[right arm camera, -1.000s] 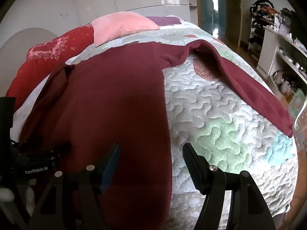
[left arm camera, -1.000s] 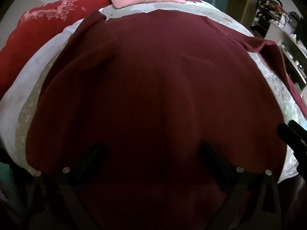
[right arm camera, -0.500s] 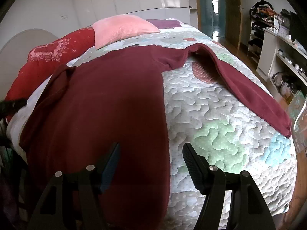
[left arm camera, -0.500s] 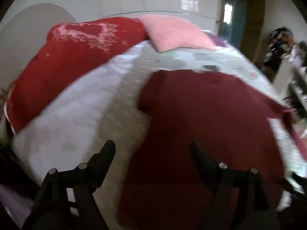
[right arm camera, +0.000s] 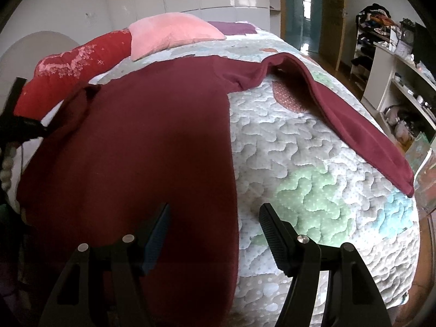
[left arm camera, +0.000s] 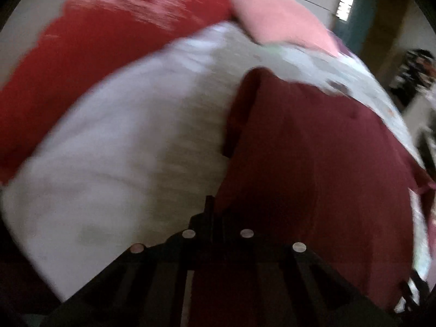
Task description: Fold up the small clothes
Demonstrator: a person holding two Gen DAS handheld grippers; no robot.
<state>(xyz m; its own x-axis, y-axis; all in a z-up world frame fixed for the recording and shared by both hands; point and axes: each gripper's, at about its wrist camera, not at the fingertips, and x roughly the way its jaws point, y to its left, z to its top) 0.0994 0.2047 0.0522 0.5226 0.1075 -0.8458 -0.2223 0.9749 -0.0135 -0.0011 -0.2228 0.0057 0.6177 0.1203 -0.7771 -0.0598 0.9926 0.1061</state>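
While the maroon long-sleeved top point(right arm camera: 152, 147) lay spread flat on the quilted bedspread point(right arm camera: 313, 169), the left gripper point(left arm camera: 215, 218) had its fingers drawn together at the garment's left side edge, low down near the hem. They looked pinched on that edge, though the blur in the left wrist view left the hold itself uncertain. The right gripper point(right arm camera: 214, 229) hovered over the opposite side edge with its fingers wide apart and nothing between them. The right sleeve point(right arm camera: 351, 125) stretched out across the quilt toward the bed's corner, while the left sleeve point(right arm camera: 73, 109) seemed already folded in along the body. A pink pillow point(right arm camera: 169, 35) and a red blanket point(right arm camera: 70, 62) sat at the head of the bed.

The risk here was a thin pinch on the left: if only one layer were caught, lifting would peel the front from the back and bunch the fold. Pulling from one side alone could also drag the whole top askew and carry the loose right sleeve off the bed.
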